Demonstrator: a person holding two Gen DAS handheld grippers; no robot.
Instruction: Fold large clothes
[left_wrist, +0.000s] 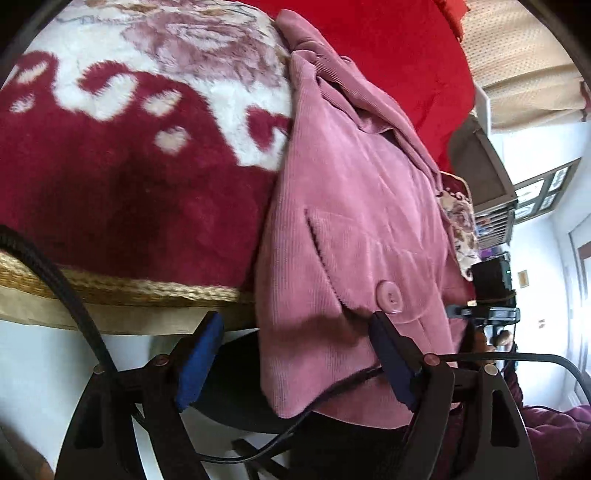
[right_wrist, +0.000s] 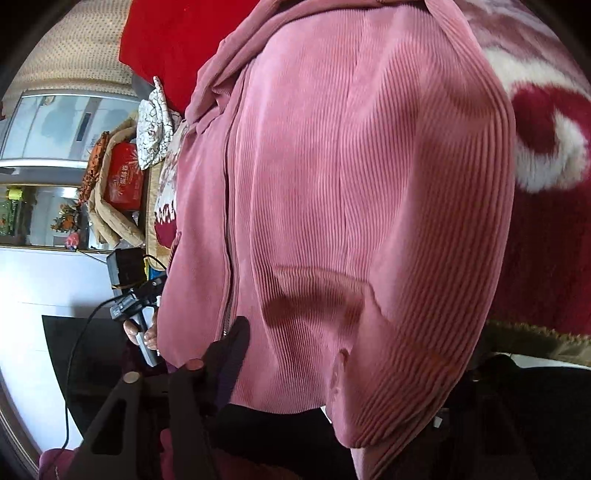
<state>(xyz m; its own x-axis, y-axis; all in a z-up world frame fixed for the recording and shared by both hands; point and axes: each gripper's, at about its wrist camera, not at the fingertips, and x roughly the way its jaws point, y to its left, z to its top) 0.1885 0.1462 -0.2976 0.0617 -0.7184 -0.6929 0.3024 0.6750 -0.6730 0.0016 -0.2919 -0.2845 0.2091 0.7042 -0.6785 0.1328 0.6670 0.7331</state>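
Between the spread left tool (left_wrist: 291, 332) hangs the pink jacket's (left_wrist: 351, 206) hem; right tool's (right_wrist: 295, 354) grip unclear.

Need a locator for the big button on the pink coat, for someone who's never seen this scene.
Start at the bed's dark red and white floral blanket. The pink corduroy coat lies along its edge, hem hanging over the side. The button sits near that hem, below the slanted pocket slit: round, pink like the cloth, the only button in view.
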